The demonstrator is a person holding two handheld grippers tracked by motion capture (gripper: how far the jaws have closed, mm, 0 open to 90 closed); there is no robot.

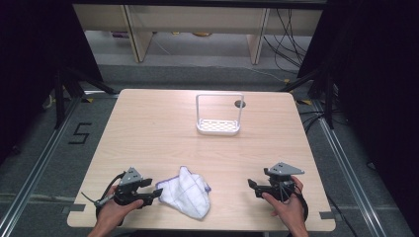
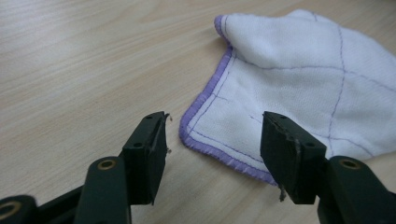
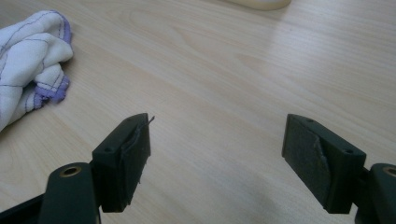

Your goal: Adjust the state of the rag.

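One cloth (image 1: 187, 192), one rack (image 1: 219, 115), two grippers, fingers apart.

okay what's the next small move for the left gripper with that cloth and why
Probably ease the left gripper forward and close on the cloth at its purple hem: its jaws stand open astride that near corner, not yet gripping, while the right gripper waits open over bare table.

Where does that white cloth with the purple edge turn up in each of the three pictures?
High view: the white cloth lies crumpled at the table's near edge, between the two grippers.
Left gripper view: it takes up the upper right, its purple hem just beyond the open jaws.
Right gripper view: far left edge, bunched up.
Shared landmark: the cloth's purple hem on the light wooden table.
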